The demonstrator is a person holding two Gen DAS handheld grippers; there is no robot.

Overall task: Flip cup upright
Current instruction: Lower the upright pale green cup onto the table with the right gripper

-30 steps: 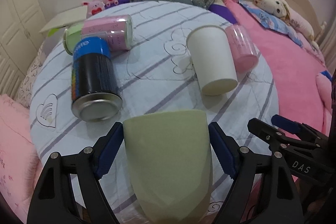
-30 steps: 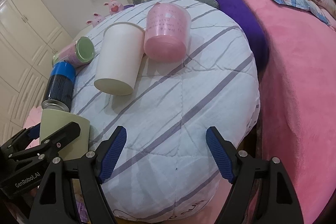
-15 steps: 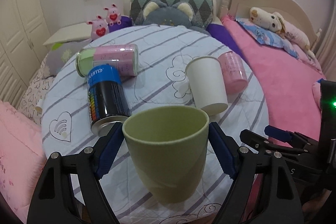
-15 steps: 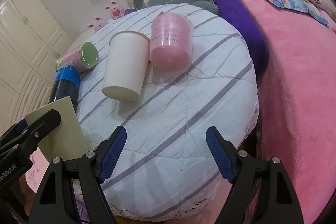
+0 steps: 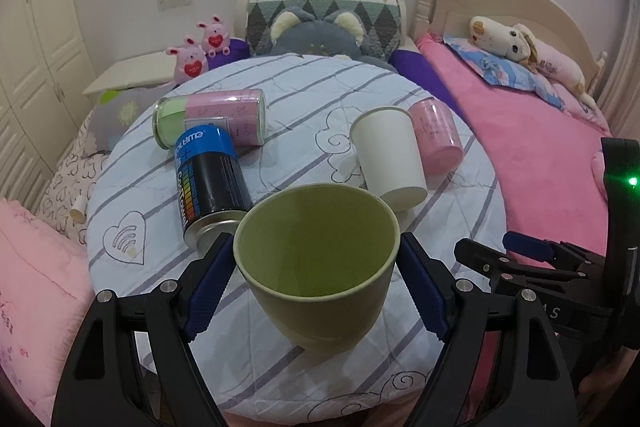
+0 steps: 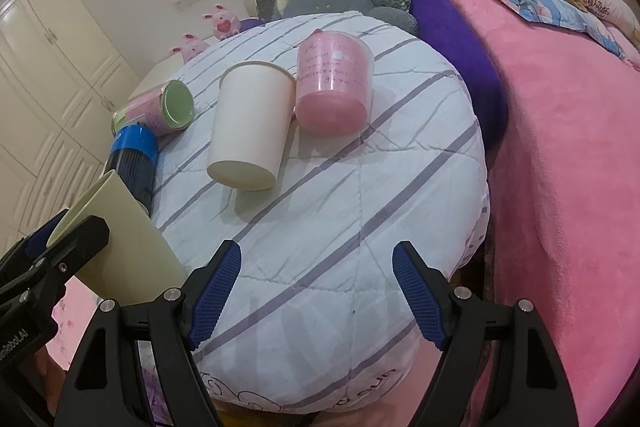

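A big pink bed fills the right side of the room, with soft toys at its head. Next to it is a round worktop under a white cover with purple stripes, and it looks soft and puffy, so things may wobble on it. Four things lie tipped on their sides there: a black can with a blue top and a pink jar with a green lid touching each other on the left, then a white paper cup and a pink cup side by side on the right. I think those cups still need turning up. The green cup is at the near edge of the worktop, and its open mouth points up and a bit toward the far wall, so it is nearly upright. The left gripper grips it around the sides near the rim, with one blue finger pressed on each side, which is a good way to turn a cup. I cannot tell if its bottom sits on the cover or hangs just above it. The right gripper waits just to the right of it, over the near edge of the worktop. Its fingers are spread wide apart and touch nothing, maybe ready for the white cup.
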